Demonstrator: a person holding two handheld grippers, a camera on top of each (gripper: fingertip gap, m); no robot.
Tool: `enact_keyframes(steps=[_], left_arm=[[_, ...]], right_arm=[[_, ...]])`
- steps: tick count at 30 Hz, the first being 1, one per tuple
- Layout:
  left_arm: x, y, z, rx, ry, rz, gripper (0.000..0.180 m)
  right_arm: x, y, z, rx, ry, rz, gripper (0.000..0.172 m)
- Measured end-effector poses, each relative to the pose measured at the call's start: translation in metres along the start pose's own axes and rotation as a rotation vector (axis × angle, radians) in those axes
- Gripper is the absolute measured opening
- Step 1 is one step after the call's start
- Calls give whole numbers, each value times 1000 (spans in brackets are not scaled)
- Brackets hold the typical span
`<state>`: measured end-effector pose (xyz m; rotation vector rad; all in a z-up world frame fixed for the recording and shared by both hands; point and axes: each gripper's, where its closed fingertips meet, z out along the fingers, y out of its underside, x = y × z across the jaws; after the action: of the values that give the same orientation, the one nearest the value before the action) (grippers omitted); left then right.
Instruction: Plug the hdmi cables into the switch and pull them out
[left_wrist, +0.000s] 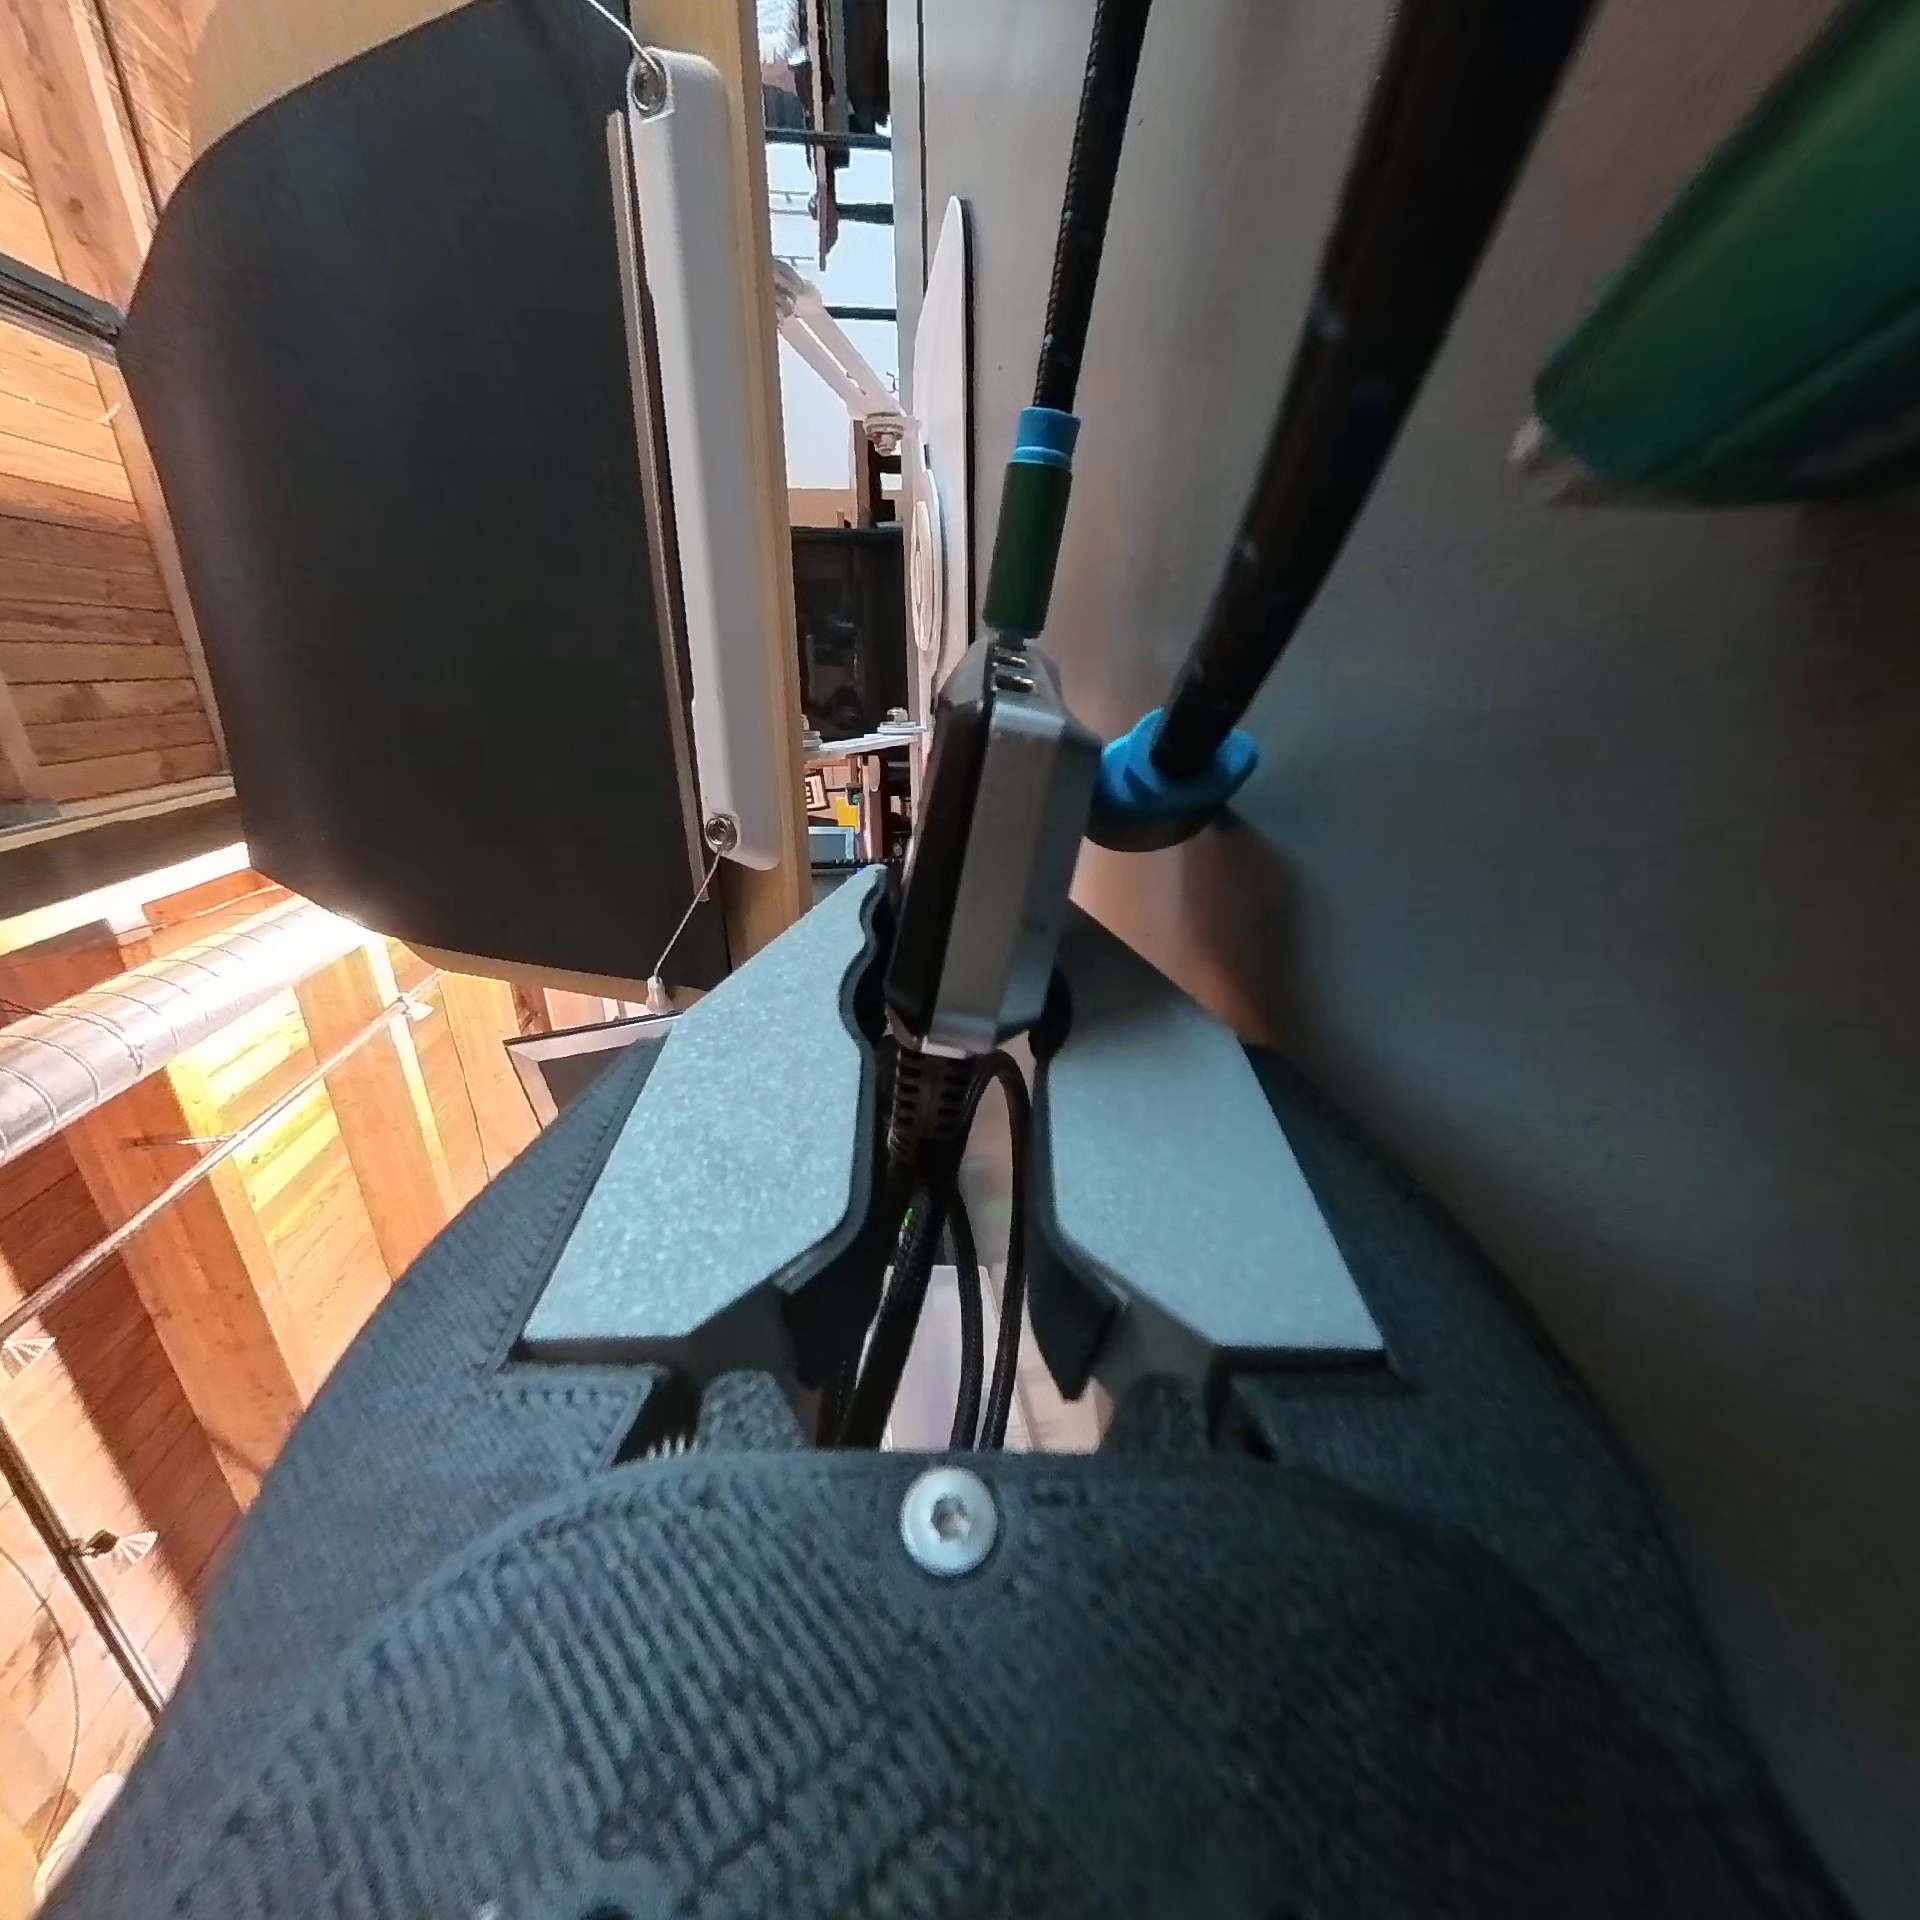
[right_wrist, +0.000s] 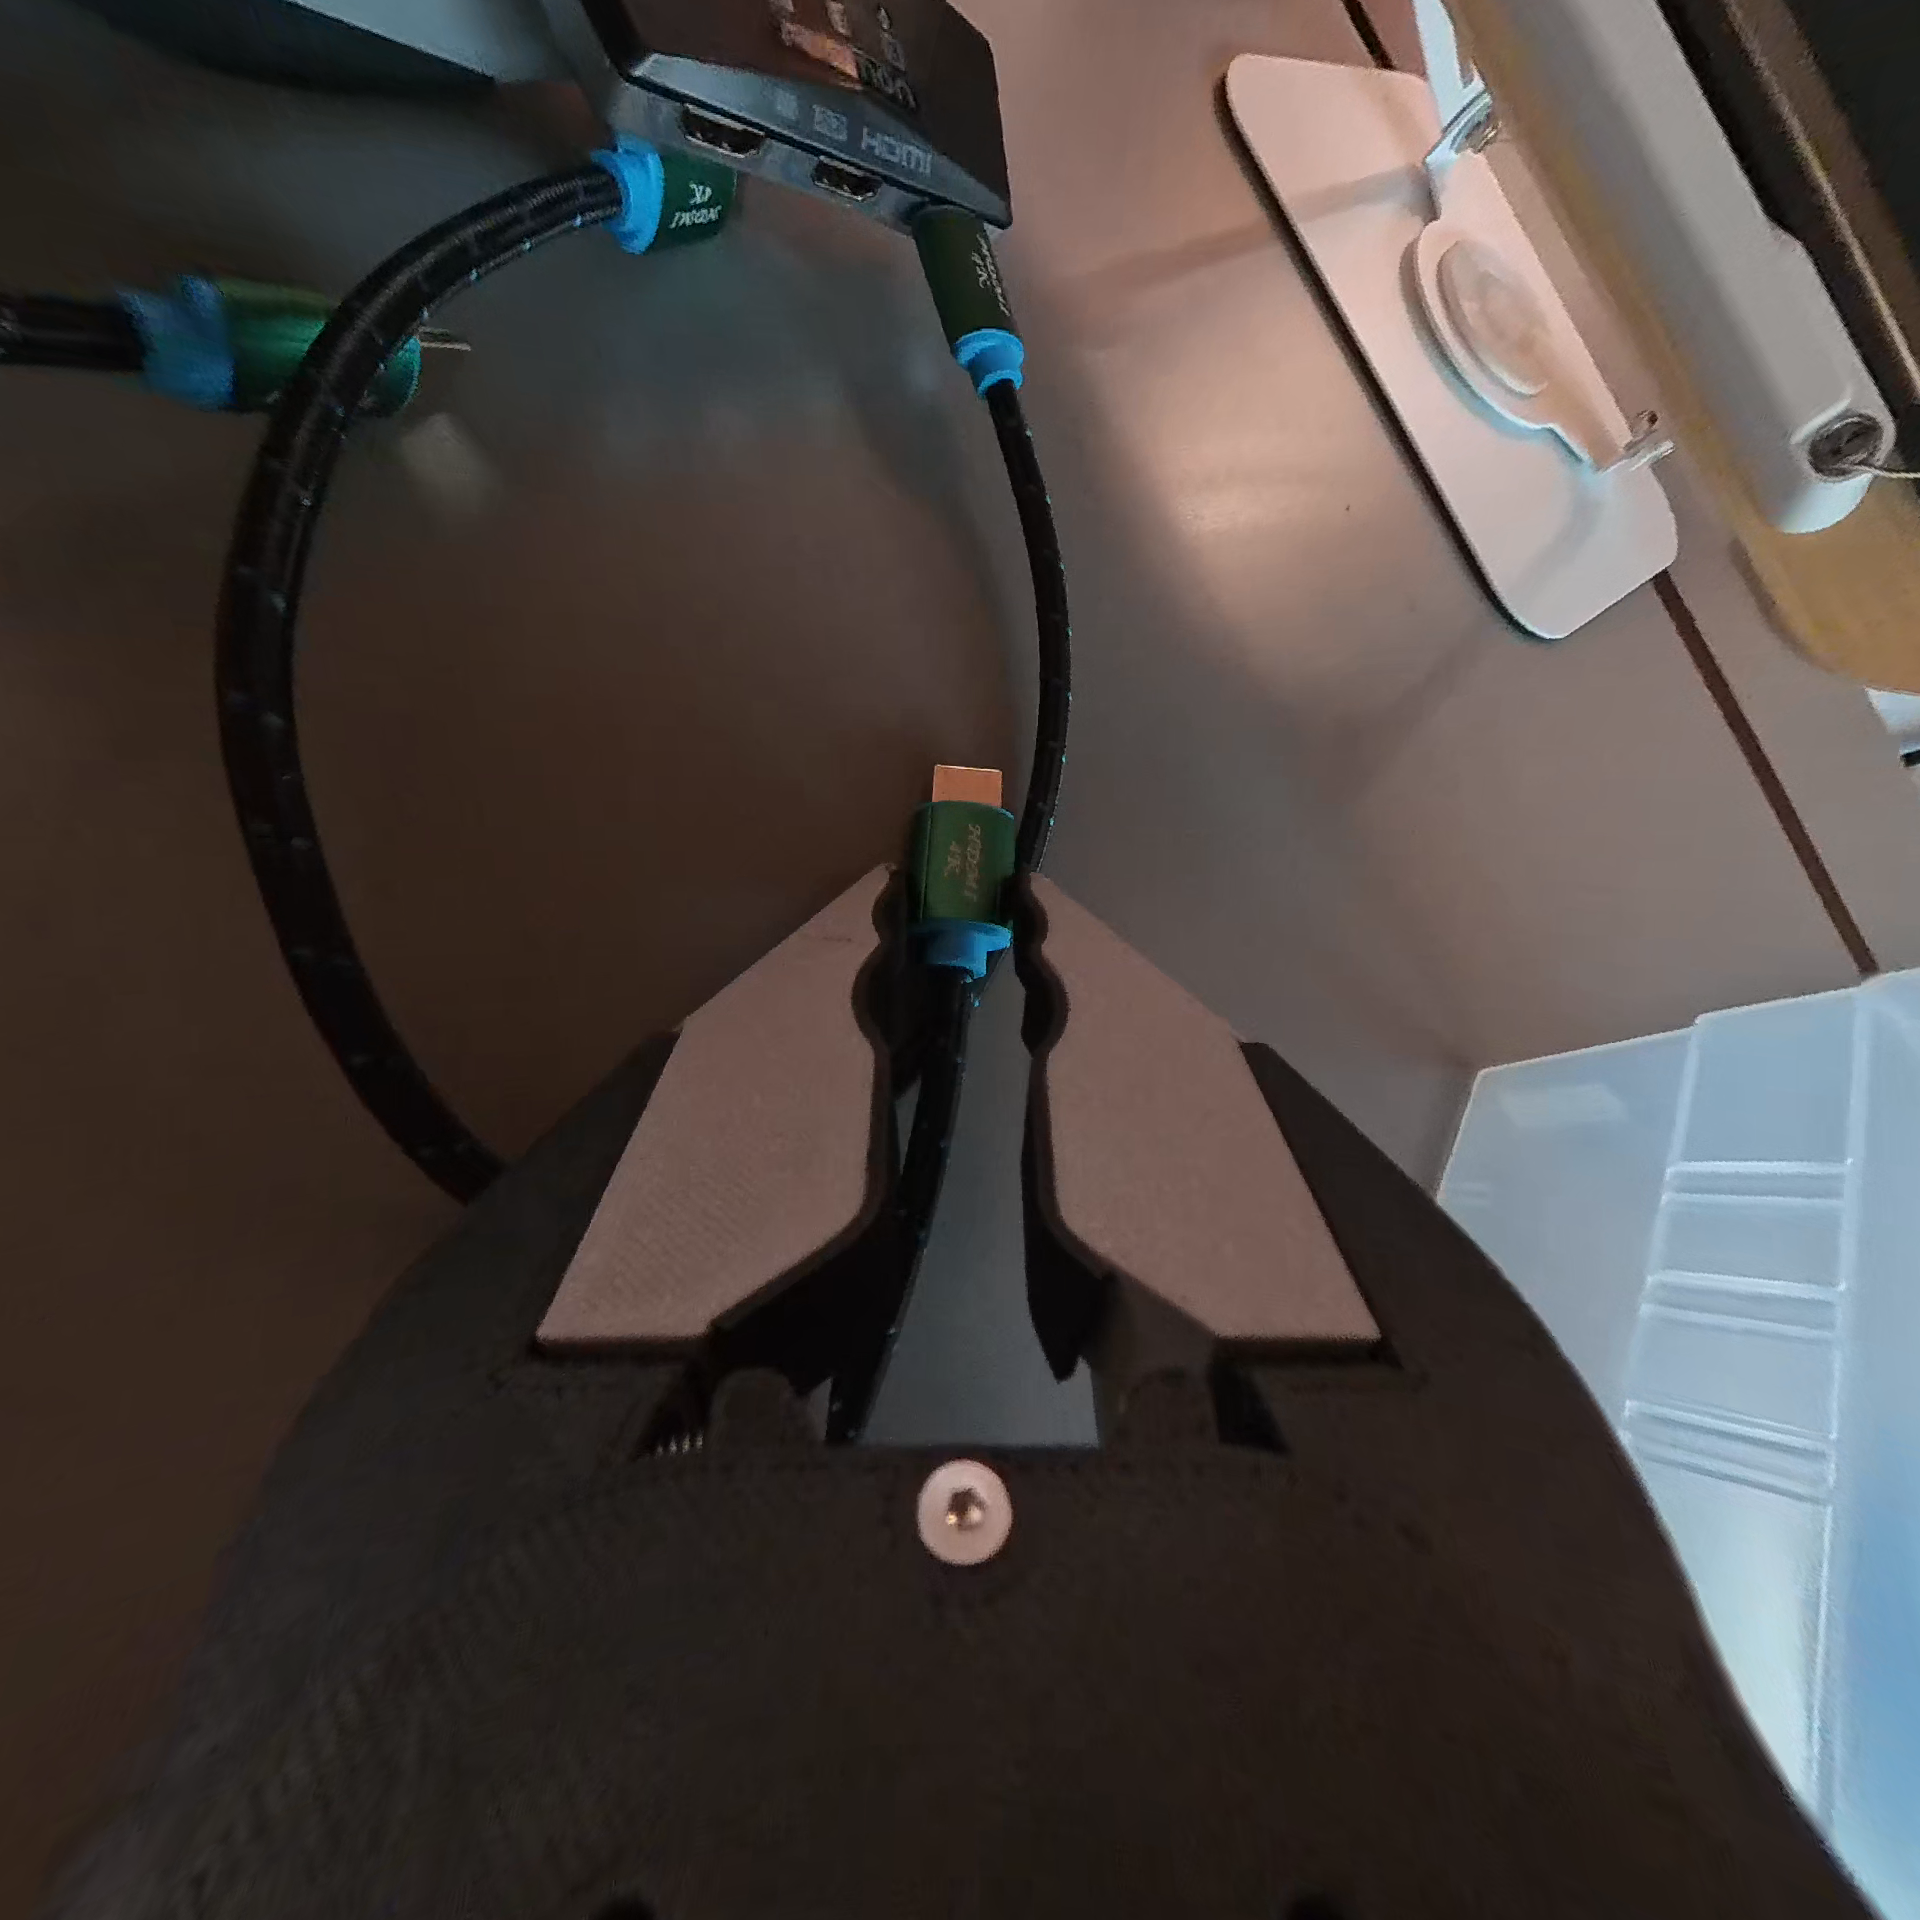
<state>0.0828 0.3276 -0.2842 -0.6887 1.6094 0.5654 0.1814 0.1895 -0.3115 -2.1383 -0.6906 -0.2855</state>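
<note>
In the left wrist view my left gripper (left_wrist: 971, 956) is shut on the HDMI switch (left_wrist: 992, 831), a flat box with a black top and grey sides, held on edge above the grey table (left_wrist: 1558, 1039). A green plug with a blue collar (left_wrist: 1023, 540) sits in the switch's far end. In the right wrist view my right gripper (right_wrist: 956, 894) is shut on a green HDMI plug (right_wrist: 961, 862) whose gold tip points at the switch (right_wrist: 810, 104) far ahead. The switch's front shows two empty ports. One green plug (right_wrist: 971, 270) sits at its right end and another (right_wrist: 675, 203) at its left corner.
A loose green plug (right_wrist: 291, 343) lies blurred at the left. Black braided cables (right_wrist: 260, 675) loop across the table. A white pad (right_wrist: 1455, 343) lies at the right, with a translucent plastic bin (right_wrist: 1714, 1299) nearer. A black monitor back (left_wrist: 416, 499) stands left of the switch. Left tips to right tips: about 20 cm.
</note>
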Motion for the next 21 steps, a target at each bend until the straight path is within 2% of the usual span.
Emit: enact_keyframes(steps=[7,9,13,16,21], left_arm=[[-1,-1,-2,11,-12,10,22],[-3,-2,-2,26,-28,23,24],[-7,-4,-2,76,-63,41,23],[-12,-9,-4,109,-98,49,22],[-21,-16,-12,198,-157,73,21]], right_arm=[[4,-2,3,-2,54,-70,17],[5,-3,4,-10,43,-26,17],[0,-30,-2,107,-95,145,17],[-12,-59,-6,202,-268,280,17],[-23,-93,-8,302,-496,376,17]])
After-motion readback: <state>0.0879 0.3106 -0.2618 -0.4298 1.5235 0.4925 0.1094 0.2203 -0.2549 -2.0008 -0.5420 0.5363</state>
